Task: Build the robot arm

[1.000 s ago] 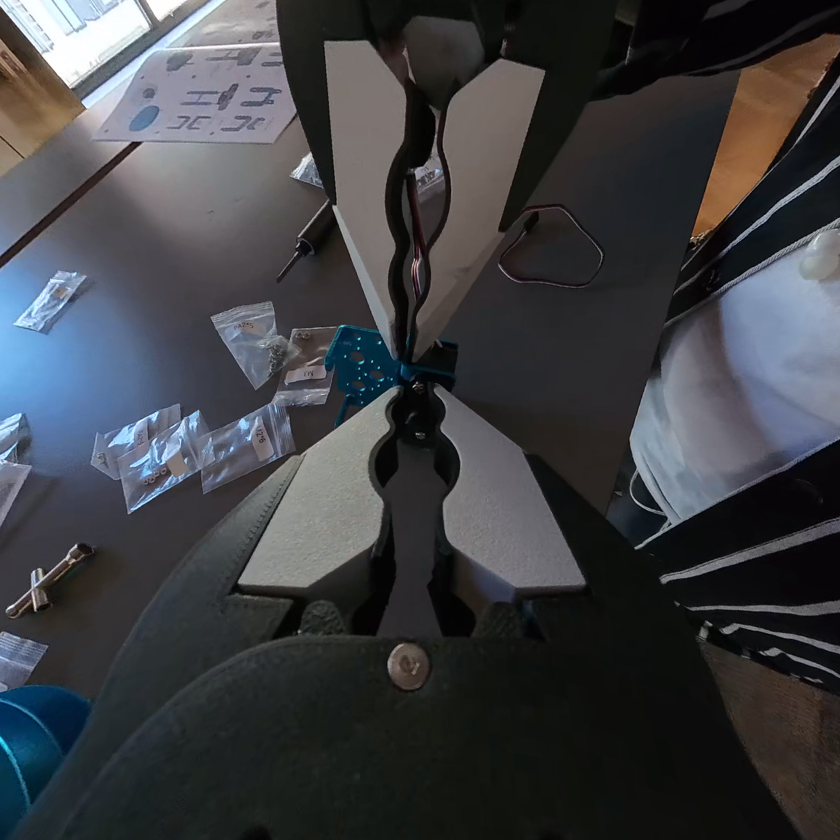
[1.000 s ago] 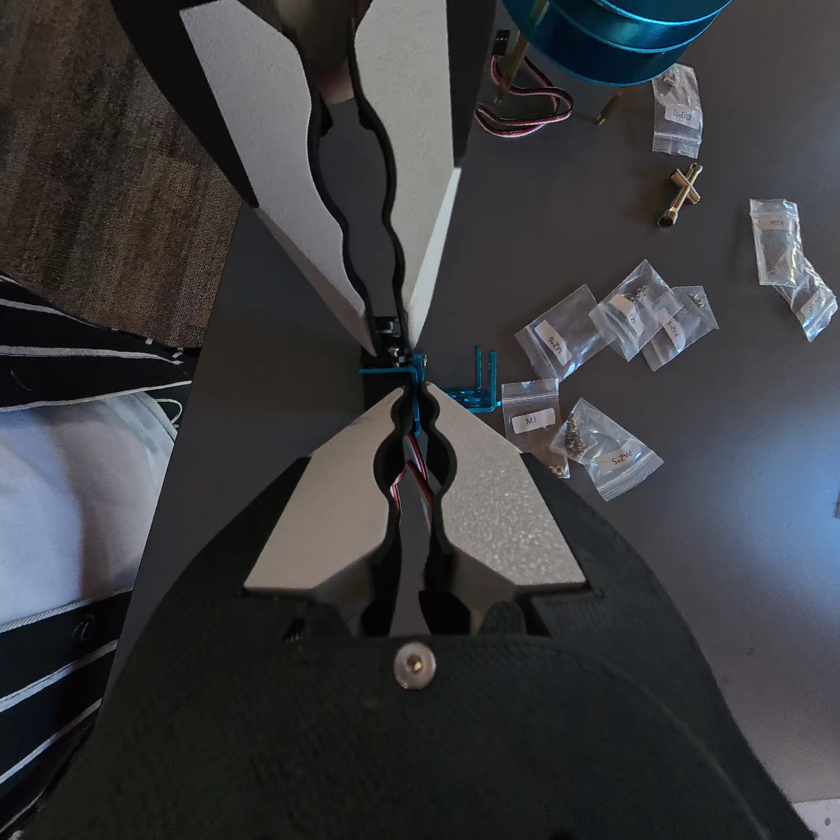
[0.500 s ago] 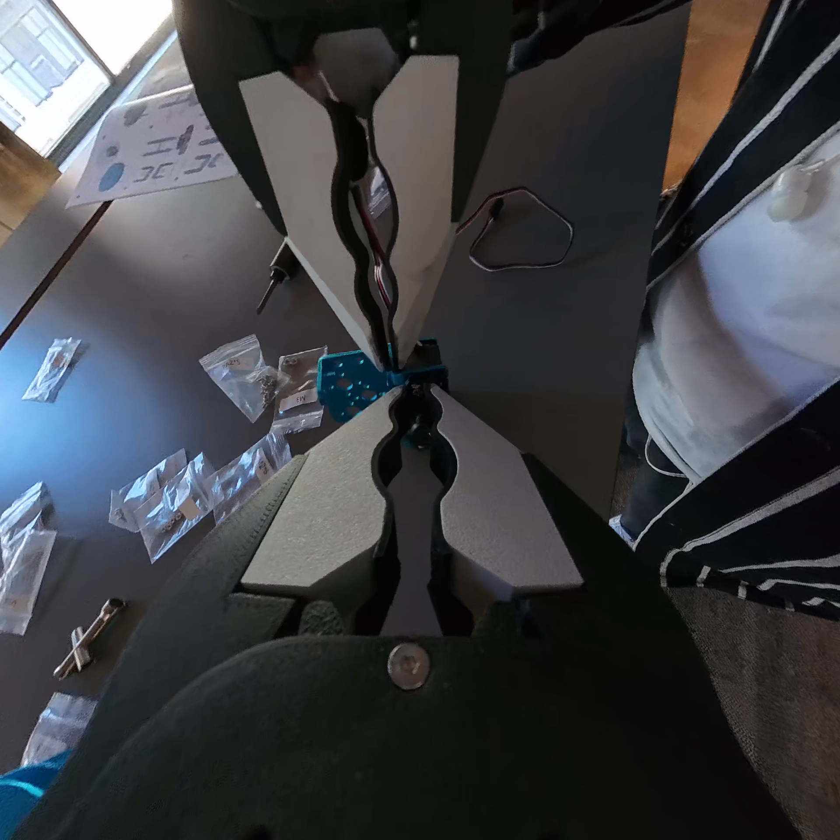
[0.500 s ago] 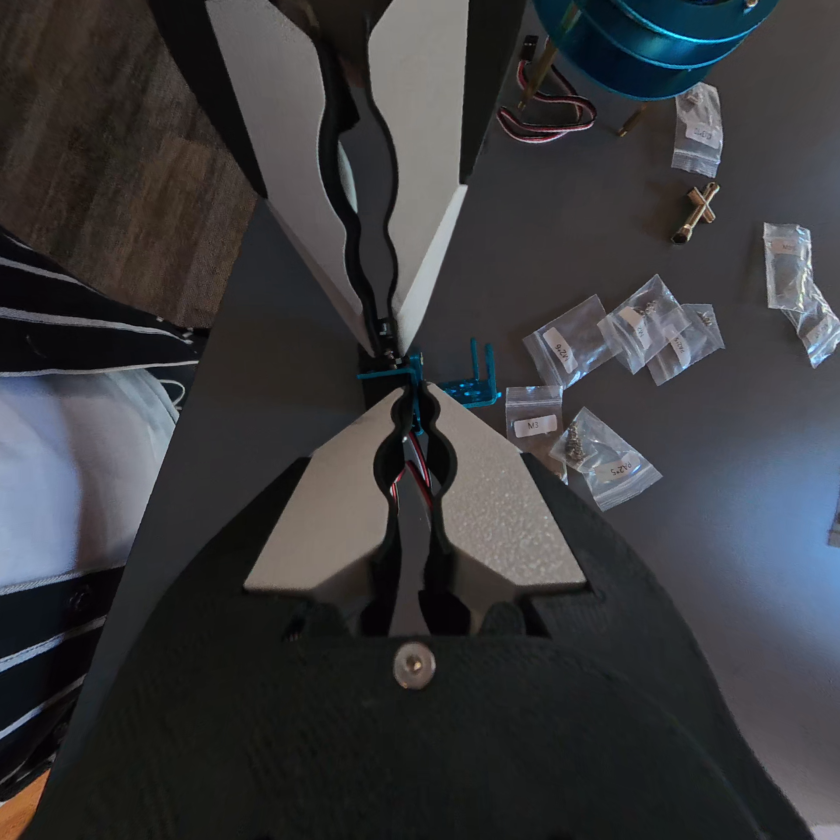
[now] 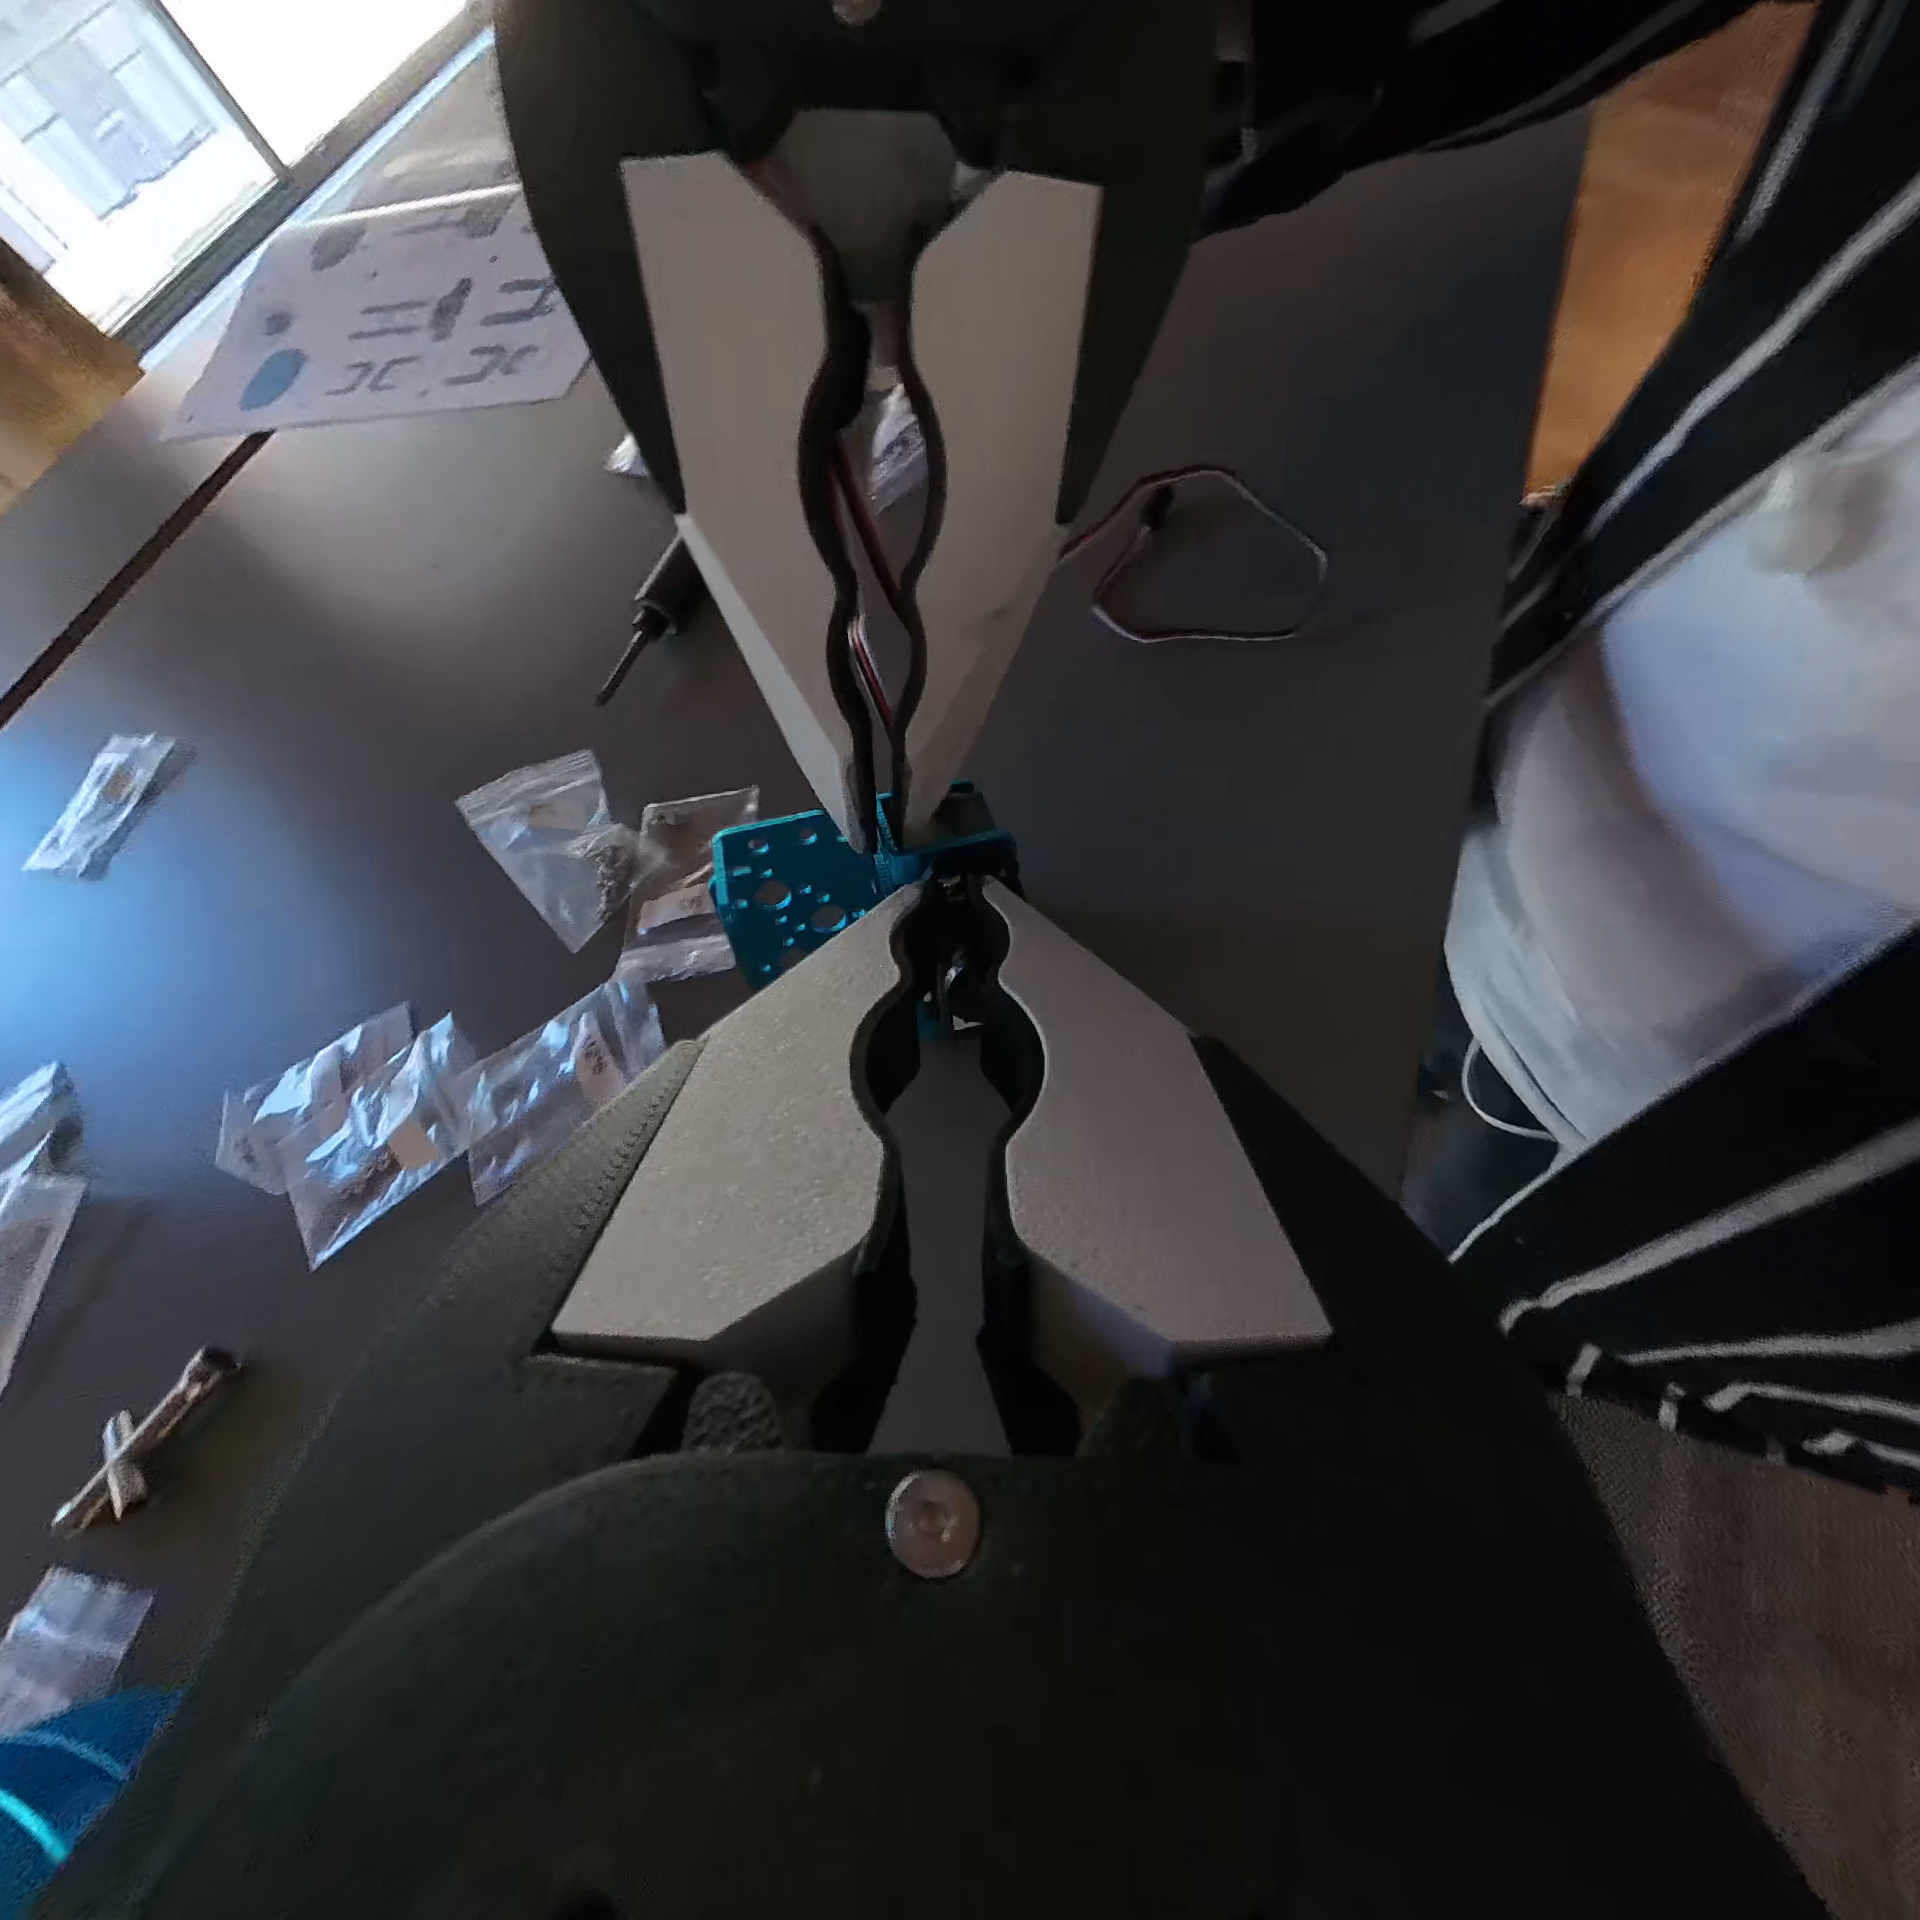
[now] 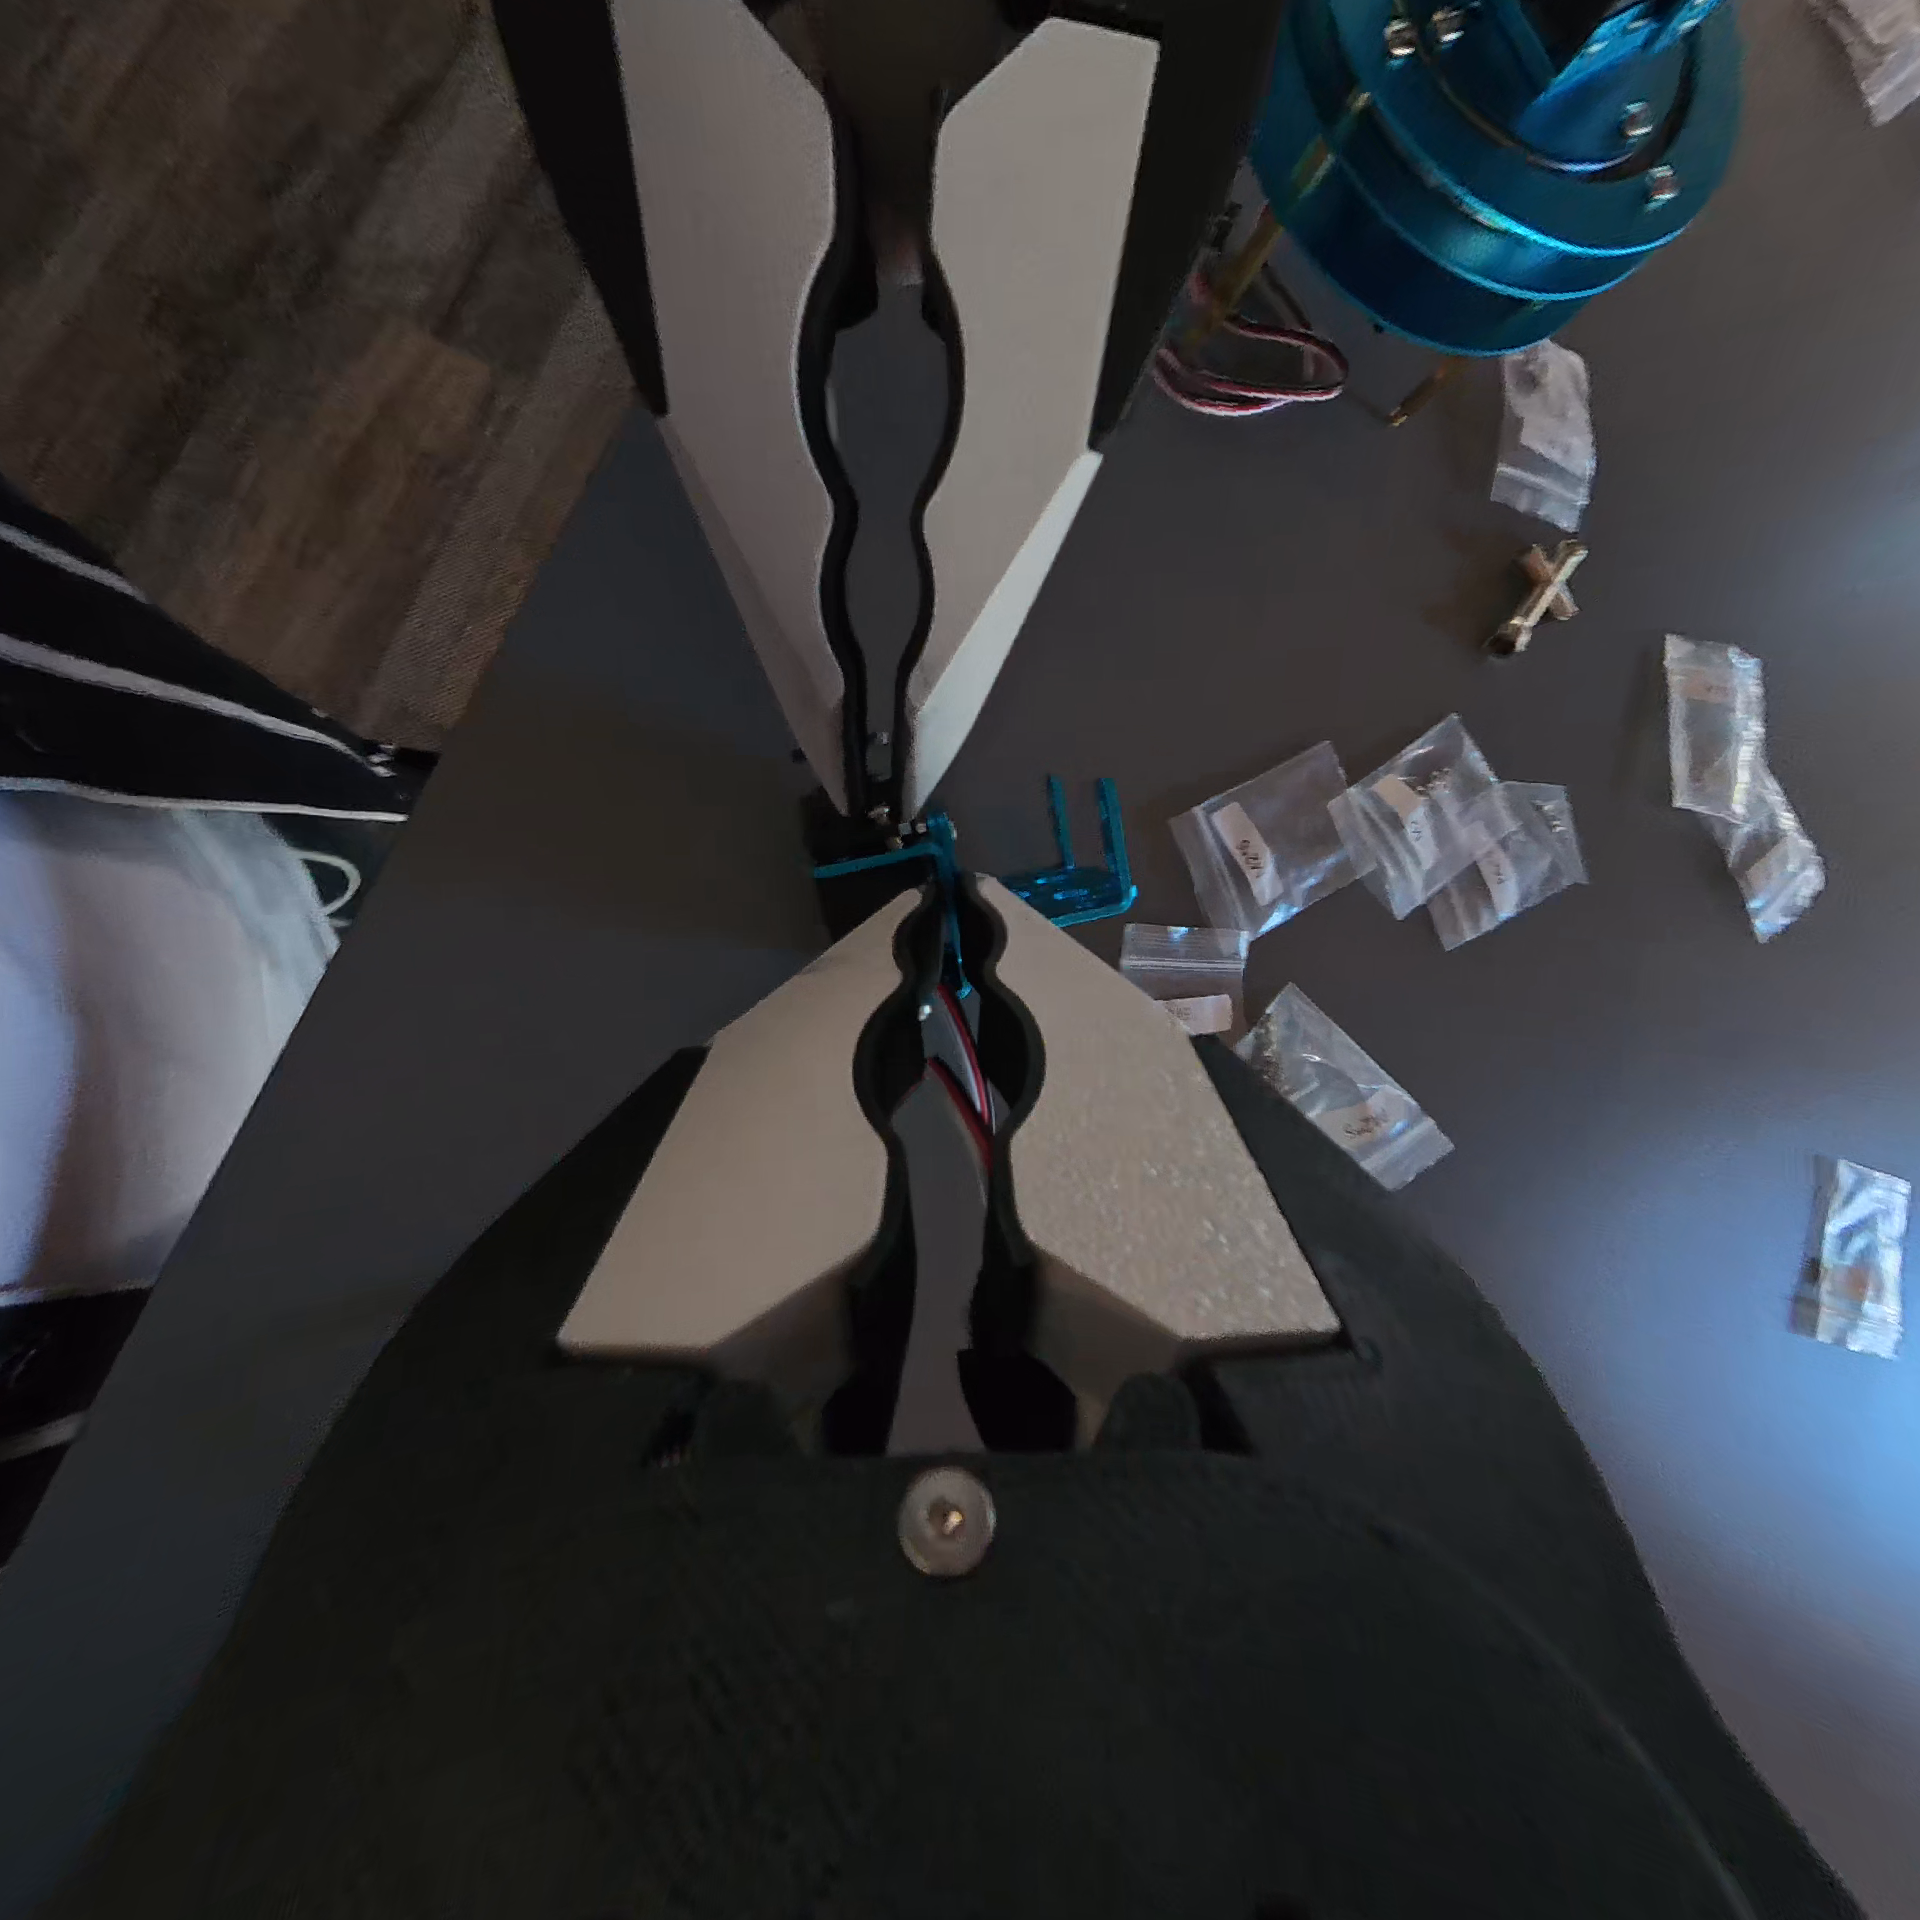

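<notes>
My left gripper [image 5: 951,899] and my right gripper [image 5: 883,831] meet tip to tip above the dark table [image 5: 364,675]. Together they hold a small servo assembly with a blue bracket [image 5: 920,857]. In the right wrist view my right gripper [image 6: 940,899] is shut on the blue bracket [image 6: 883,860], and the red, white and black servo wires [image 6: 961,1070] run back between its fingers. My left gripper [image 6: 883,805] is shut on the black servo end of the assembly. A second blue perforated U-bracket [image 6: 1081,873] stands on the table just beside them and also shows in the left wrist view [image 5: 779,904].
Several small clear bags of screws [image 6: 1340,1081] lie on the table, with a cross wrench [image 6: 1538,597] and a blue round base [image 6: 1486,177] over coiled wires. A screwdriver [image 5: 644,613], a printed sheet [image 5: 384,332] and a loose cable loop [image 5: 1216,582] lie farther off. A person in stripes [image 5: 1714,727] stands at the table edge. Less than 4 cm separates the two grippers' tips. It is some 15 cm from my right tips to the screwdriver [image 5: 644,613].
Both grippers stayed shut on the assembly and moved together. The blue round base now looms closer in the right wrist view, and both views are slightly blurred.
</notes>
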`<state>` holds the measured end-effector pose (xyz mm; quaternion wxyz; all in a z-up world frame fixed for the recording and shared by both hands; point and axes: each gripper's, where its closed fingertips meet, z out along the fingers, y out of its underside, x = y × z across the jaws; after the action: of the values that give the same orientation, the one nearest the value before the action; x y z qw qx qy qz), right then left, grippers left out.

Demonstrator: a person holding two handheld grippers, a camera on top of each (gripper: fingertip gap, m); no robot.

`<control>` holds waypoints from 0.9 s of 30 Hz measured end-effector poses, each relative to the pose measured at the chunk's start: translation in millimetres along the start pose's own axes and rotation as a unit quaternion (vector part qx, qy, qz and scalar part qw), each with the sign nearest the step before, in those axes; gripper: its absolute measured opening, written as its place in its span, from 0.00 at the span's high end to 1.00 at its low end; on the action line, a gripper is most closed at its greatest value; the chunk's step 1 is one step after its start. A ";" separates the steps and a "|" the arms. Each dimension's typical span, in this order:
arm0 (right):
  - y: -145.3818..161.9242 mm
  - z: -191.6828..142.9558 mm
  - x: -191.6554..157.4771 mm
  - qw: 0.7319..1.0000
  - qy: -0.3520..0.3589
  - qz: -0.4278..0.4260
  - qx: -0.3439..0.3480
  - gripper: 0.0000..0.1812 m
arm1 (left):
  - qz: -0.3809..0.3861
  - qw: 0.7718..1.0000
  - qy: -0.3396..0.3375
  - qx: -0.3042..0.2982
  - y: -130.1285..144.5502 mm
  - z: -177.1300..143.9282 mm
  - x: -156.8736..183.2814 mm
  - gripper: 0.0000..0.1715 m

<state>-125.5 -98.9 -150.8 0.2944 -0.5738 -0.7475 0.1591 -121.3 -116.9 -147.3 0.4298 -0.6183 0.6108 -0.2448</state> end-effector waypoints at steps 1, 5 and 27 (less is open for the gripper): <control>0.7 0.6 3.6 1.000 0.011 0.005 0.004 0.99 | -0.007 1.000 -0.014 -0.005 0.3 0.7 -2.5 0.99; 3.6 -4.3 7.1 0.997 0.011 0.070 0.027 0.92 | -0.013 0.997 -0.073 -0.009 -0.2 3.6 -8.0 0.99; -2.0 2.5 -4.2 0.947 0.056 0.294 0.120 0.97 | -0.096 0.977 -0.191 0.013 1.9 -2.4 -12.6 1.00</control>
<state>-127.9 -103.3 -152.7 0.3430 -0.7364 -0.5031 0.2948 -126.0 -105.1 -144.8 0.5207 -0.7038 0.4523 -0.1703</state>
